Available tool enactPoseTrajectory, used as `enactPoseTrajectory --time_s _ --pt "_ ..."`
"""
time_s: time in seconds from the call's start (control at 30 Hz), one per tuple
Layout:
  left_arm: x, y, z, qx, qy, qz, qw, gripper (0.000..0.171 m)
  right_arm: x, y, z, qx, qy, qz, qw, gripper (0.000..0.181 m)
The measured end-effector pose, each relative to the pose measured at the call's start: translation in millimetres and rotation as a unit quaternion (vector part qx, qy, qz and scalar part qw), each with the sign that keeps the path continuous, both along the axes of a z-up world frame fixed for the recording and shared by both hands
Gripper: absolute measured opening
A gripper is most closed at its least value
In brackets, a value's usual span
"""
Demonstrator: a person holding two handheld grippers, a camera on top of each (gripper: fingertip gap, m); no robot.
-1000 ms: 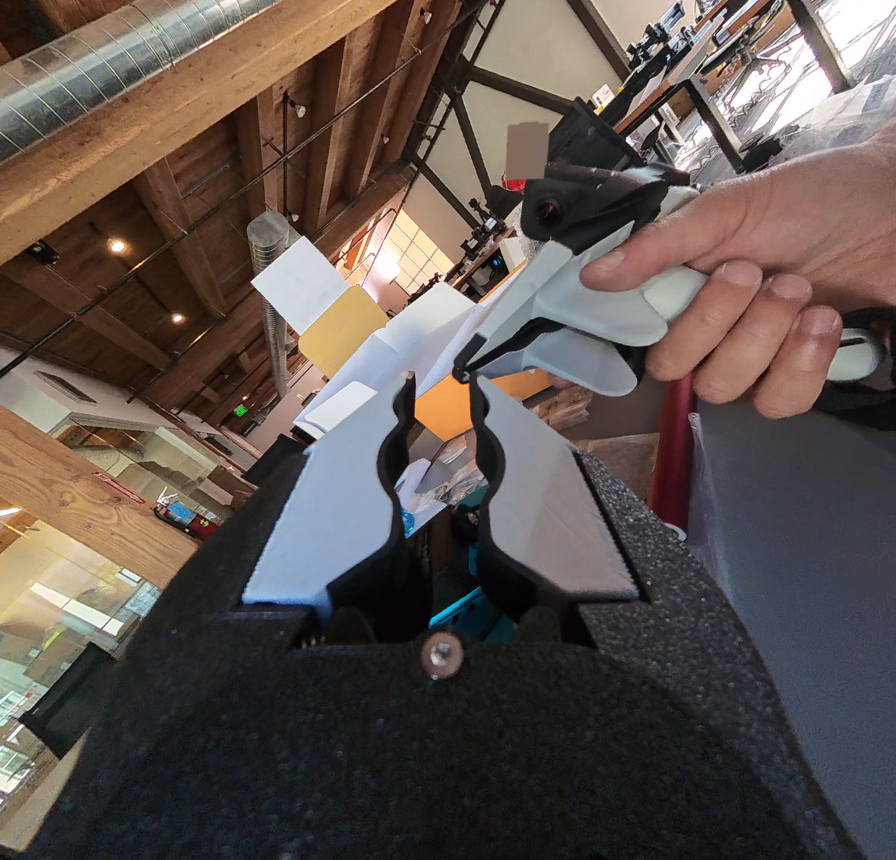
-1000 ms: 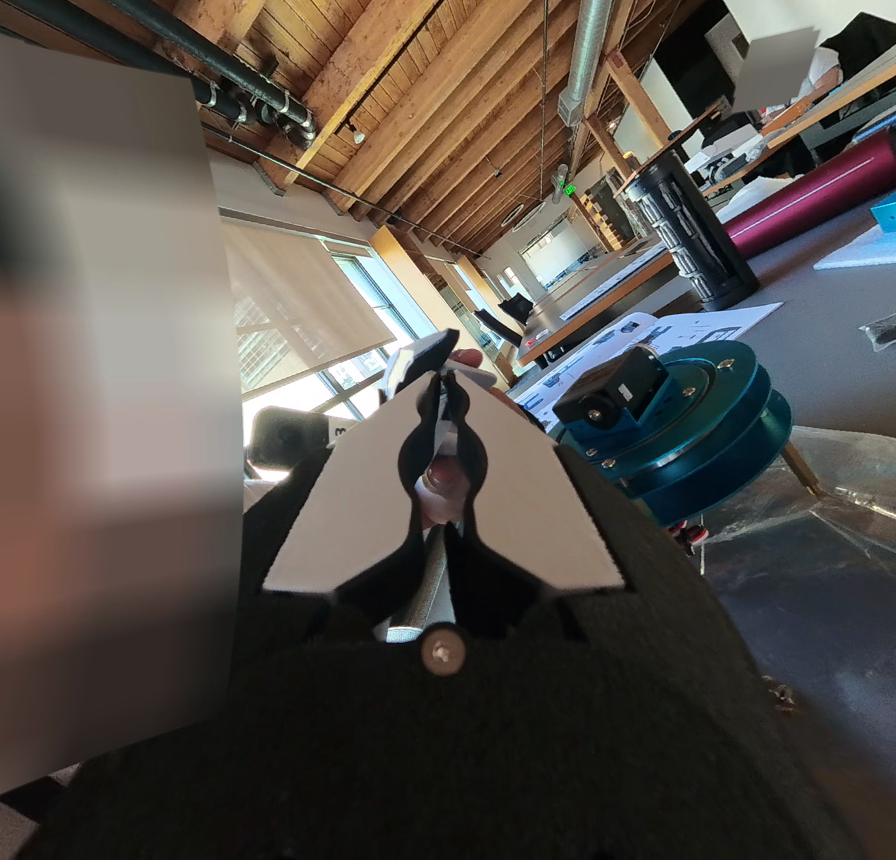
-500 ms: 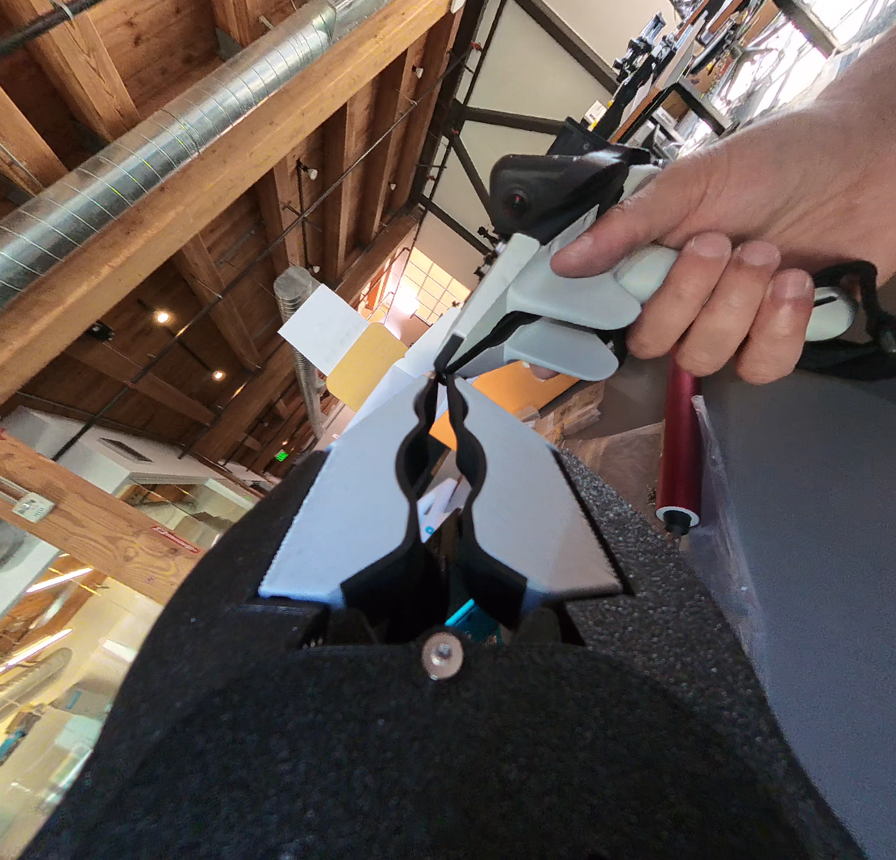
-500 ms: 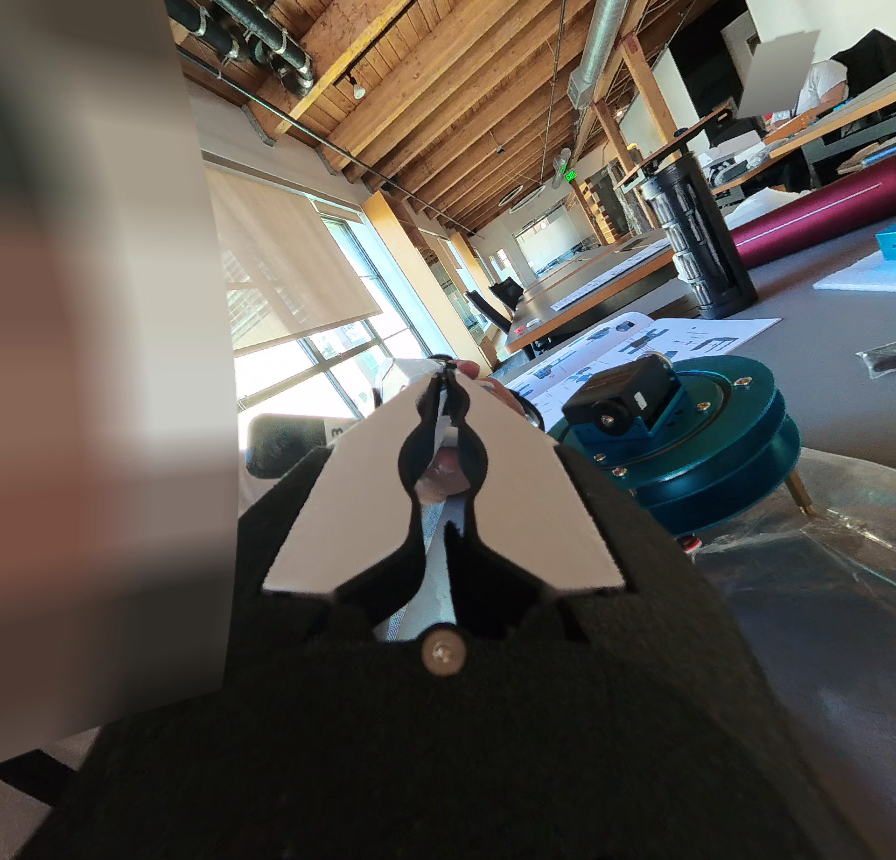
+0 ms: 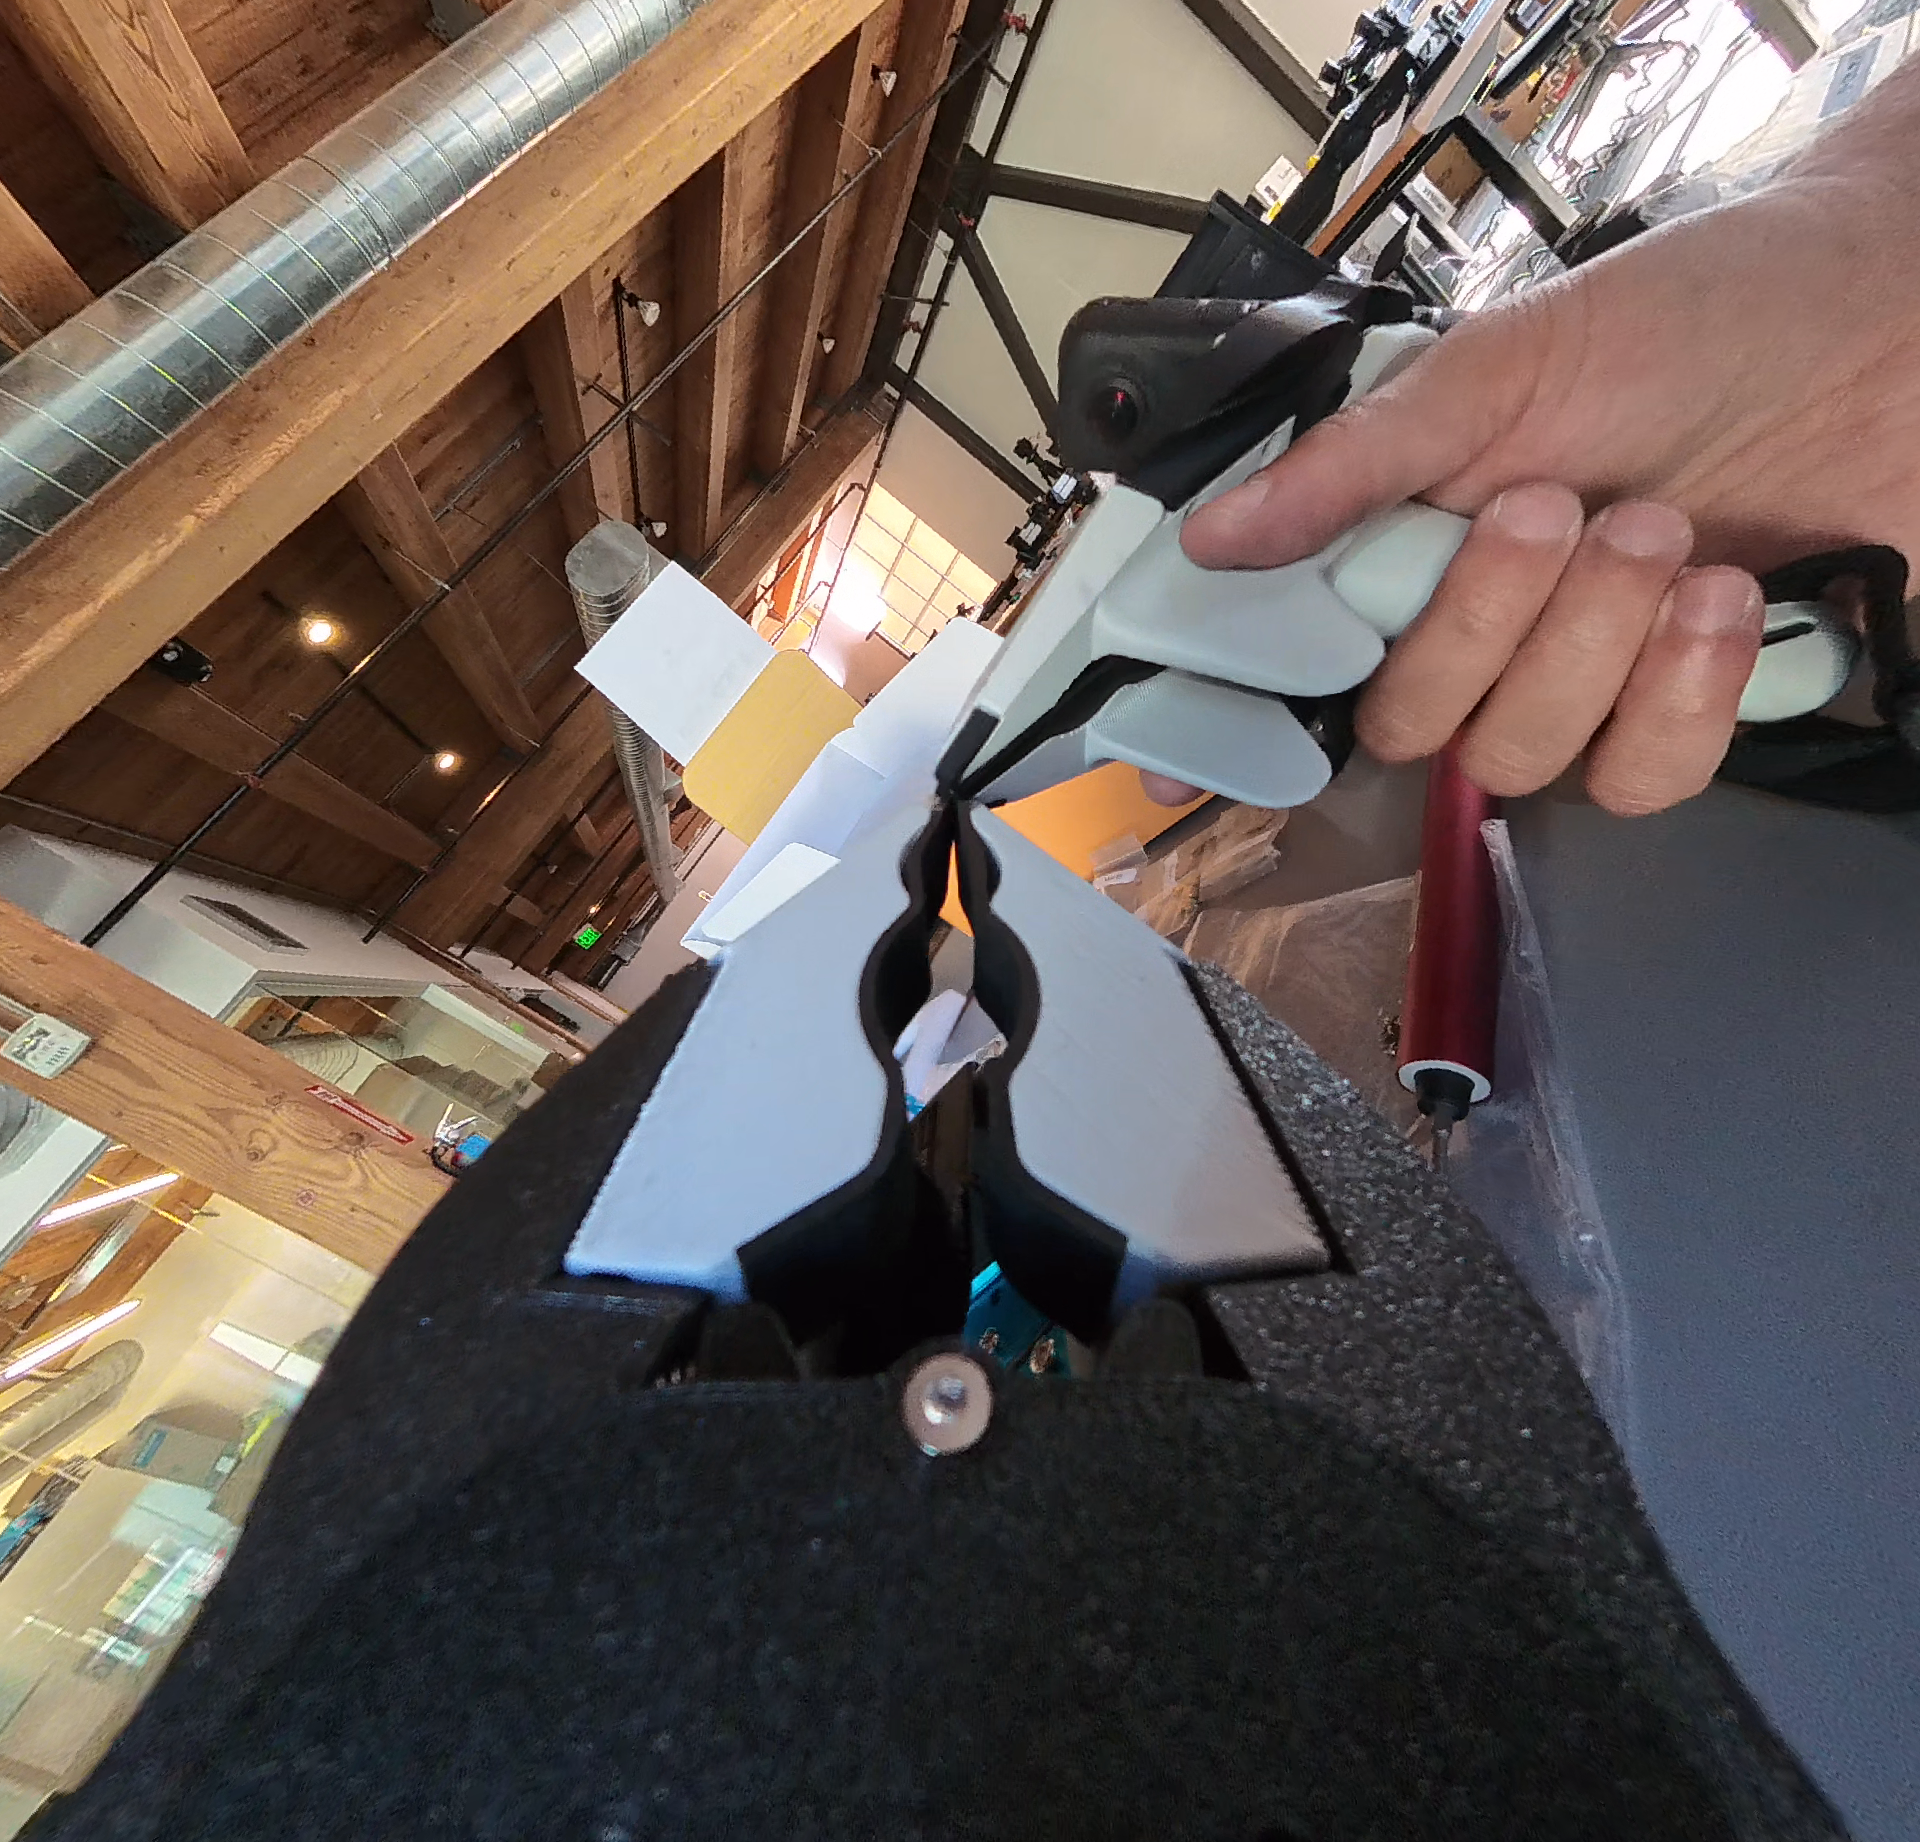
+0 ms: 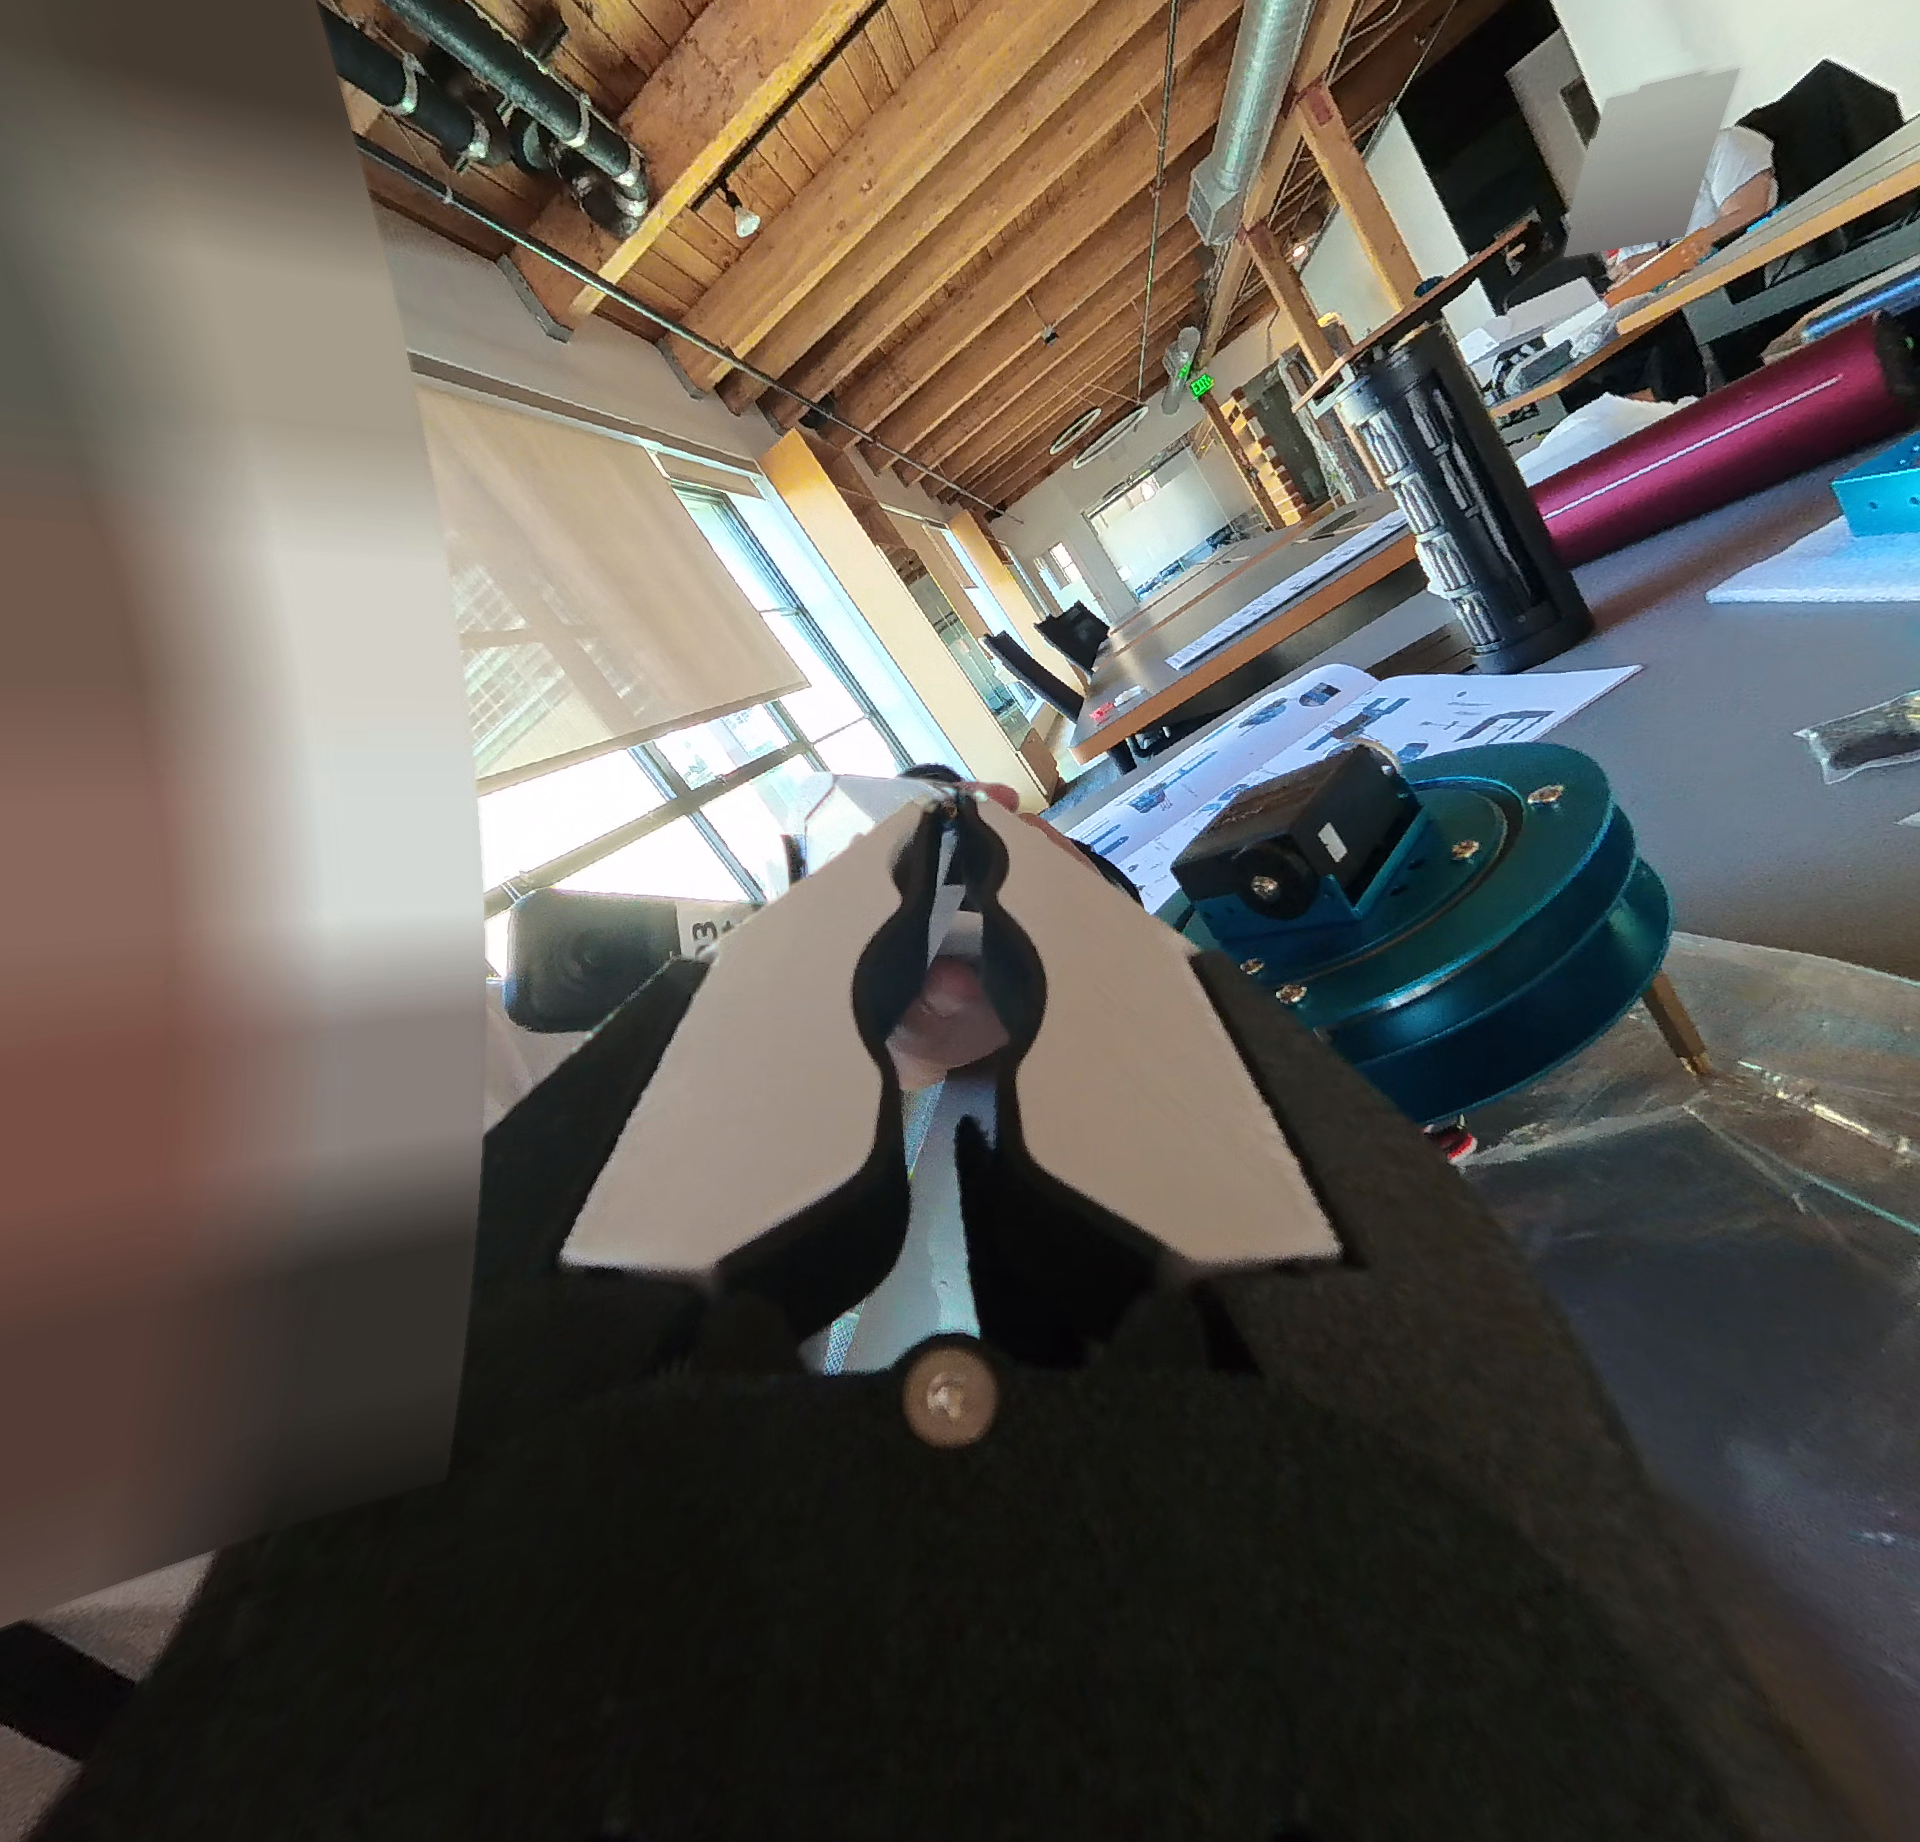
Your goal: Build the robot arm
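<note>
- Left gripper (image 5: 951, 818): jaws closed until the tips meet, with only the wavy recesses behind the tips gaping; it is raised above the grey table (image 5: 1714, 1273) and points up toward the timber ceiling
- Right gripper (image 5: 961, 772): gripped by a hand (image 5: 1610, 545) around its white handle, jaws drawn together to a point; its tip touches, or sits just beside, the tip of the left gripper
- Contents of the jaws: the right wrist view shows a small bright glint where the two tips meet; it is too small to tell whether either gripper pinches an item there
- Same contact seen from the right gripper (image 6: 951, 810): a white finger of the left gripper lies directly ahead, partly visible through the gap, with that unit's black camera lower left
- Teal round base (image 6: 1507, 971): stands on the table to the right of the grippers, well apart from both tips; a black block (image 6: 1299, 836) is mounted on top of it
- Clear plastic film (image 6: 1662, 1148): lies on the table, apparently under the base and spreading toward the near edge
- Printed sheet (image 6: 1455, 701): lies flat beyond the base, toward the far edge
- Black cylinder (image 6: 1455, 514): upright behind the sheet
- Maroon tube (image 5: 1449, 919): lies on the table below the hand, untouched
</note>
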State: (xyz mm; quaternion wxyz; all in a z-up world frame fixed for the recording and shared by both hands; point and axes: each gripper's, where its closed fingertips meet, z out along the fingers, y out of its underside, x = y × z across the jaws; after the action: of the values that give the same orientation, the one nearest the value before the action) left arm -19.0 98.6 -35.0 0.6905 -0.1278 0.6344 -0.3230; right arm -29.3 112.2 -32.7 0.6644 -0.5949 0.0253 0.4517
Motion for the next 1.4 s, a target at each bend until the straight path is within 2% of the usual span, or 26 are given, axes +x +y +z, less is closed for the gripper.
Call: enactPoseTrajectory --time_s 0.17,0.23,0.4,0.53,0.6,1.4 --pt "-0.8 0.7 0.2 -0.005 0.003 -0.004 1.0 0.0 11.5 -2.4 5.4 0.008 0.023 -0.006 1.0 0.005" --pt "-1.1 0.5 0.5 -0.008 0.005 -0.007 1.0 0.0 10.2 -4.4 4.7 0.004 0.009 0.008 1.0 0.005" --pt "-3.7 -6.7 -4.8 0.014 0.007 -0.022 1.0 0.0 -5.8 -14.6 -3.2 -0.022 -0.089 0.071 0.993 0.006" --pt "-8.1 -15.1 -8.1 0.047 -0.004 -0.033 0.998 0.0 -6.6 -21.4 -17.4 -0.04 -0.207 0.059 0.976 0.003" --pt "-9.5 -18.0 -9.3 0.049 -0.003 -0.04 0.998 0.0 -4.7 -21.1 -18.9 -0.039 -0.231 0.043 0.971 0.004" --pt "-10.3 -23.6 -21.4 0.077 0.013 -0.054 0.996 0.0 -8.9 -23.7 -23.0 -0.042 -0.267 0.044 0.962 0.001"
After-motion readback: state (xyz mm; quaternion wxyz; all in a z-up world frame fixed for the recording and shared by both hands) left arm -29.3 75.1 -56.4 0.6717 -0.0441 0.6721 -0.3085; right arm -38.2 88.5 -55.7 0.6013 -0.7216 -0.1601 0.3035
